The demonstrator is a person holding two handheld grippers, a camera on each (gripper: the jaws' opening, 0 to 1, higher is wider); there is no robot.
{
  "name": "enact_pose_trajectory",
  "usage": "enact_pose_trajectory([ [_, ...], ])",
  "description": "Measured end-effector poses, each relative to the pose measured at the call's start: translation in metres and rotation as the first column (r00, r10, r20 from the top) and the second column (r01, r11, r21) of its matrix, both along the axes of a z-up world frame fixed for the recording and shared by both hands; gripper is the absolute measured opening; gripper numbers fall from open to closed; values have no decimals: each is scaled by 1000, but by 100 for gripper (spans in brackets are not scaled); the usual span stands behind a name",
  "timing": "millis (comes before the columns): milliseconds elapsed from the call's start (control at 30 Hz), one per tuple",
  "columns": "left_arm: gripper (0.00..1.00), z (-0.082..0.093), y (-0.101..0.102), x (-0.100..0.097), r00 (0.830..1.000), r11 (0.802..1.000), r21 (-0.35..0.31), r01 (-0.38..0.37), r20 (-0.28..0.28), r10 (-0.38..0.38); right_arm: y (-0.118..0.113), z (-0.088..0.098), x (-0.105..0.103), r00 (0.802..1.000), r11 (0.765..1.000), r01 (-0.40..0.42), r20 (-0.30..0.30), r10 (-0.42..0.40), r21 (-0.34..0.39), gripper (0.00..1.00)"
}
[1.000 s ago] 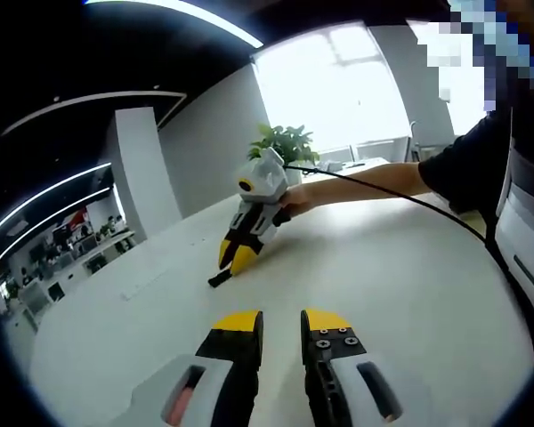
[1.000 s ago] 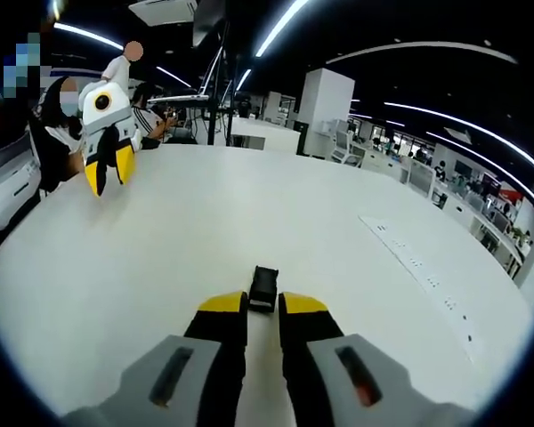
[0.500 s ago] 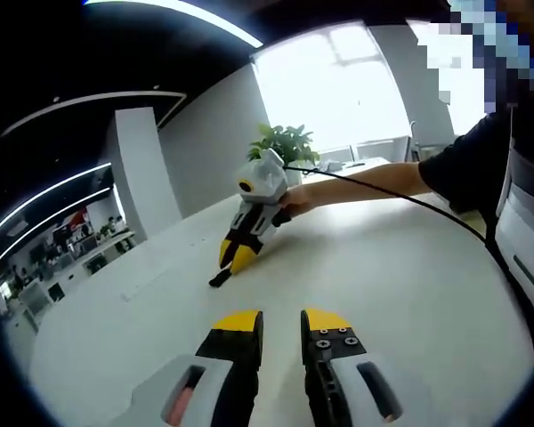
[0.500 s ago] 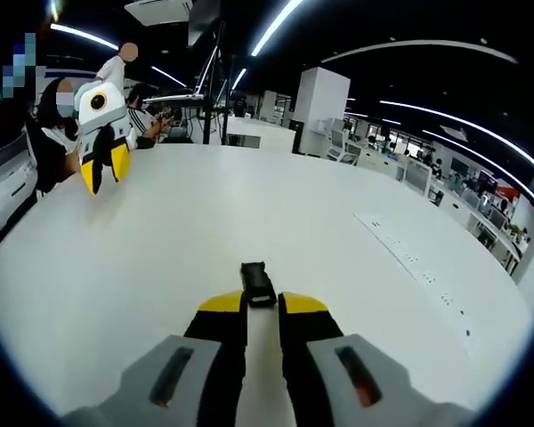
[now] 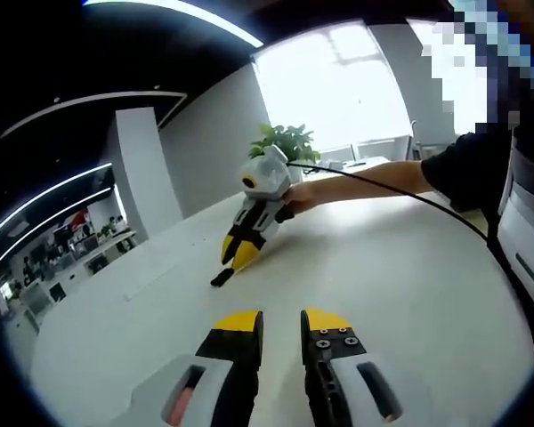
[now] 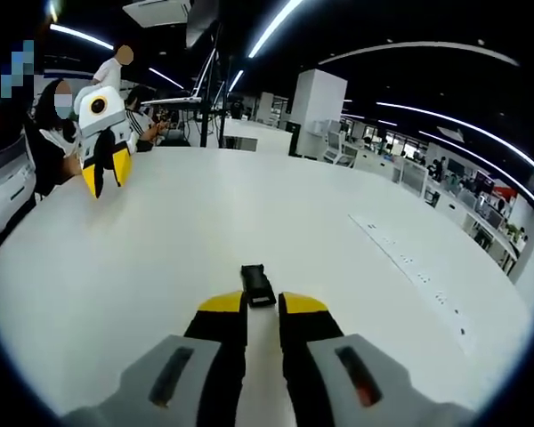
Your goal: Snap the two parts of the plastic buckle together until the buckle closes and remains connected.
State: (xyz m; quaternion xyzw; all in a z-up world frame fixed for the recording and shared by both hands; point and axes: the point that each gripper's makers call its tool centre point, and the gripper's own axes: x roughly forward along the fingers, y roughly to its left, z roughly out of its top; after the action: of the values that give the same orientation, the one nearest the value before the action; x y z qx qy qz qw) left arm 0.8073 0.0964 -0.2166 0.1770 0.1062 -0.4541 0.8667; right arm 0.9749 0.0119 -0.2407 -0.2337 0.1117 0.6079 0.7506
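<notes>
Black buckle [image 6: 258,285] lies on the white desk [image 6: 249,213].
It sits just beyond the right hand-held gripper [image 6: 262,307], whose jaws stand slightly parted and empty; the left hand-held gripper [image 5: 281,321] likewise holds nothing.

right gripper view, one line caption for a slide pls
Right gripper open just behind the black buckle on the white table.

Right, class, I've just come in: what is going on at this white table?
A person holds a hand-held gripper in each hand over a white table. The right hand-held gripper hangs just behind a small black buckle piece lying on the table, jaws slightly apart and not gripping it. The left hand-held gripper hovers farther off, jaws slightly apart and empty. Nothing is snapped together yet.
</notes>
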Motion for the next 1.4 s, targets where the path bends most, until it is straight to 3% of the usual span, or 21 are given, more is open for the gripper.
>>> enact_pose_trajectory([
  [867,19,-5,11,12,996,996,14,-83,-17,83,-15,14,-31,992,992,118,39,-120,52,19],
  [1133,19,-7,14,15,992,992,24,-124,-25,125,-19,15,-48,987,987,152,46,-155,54,19],
  [1400,19,-9,10,13,993,993,36,-115,-21,116,-19,18,-68,985,986,160,58,-163,54,20],
])
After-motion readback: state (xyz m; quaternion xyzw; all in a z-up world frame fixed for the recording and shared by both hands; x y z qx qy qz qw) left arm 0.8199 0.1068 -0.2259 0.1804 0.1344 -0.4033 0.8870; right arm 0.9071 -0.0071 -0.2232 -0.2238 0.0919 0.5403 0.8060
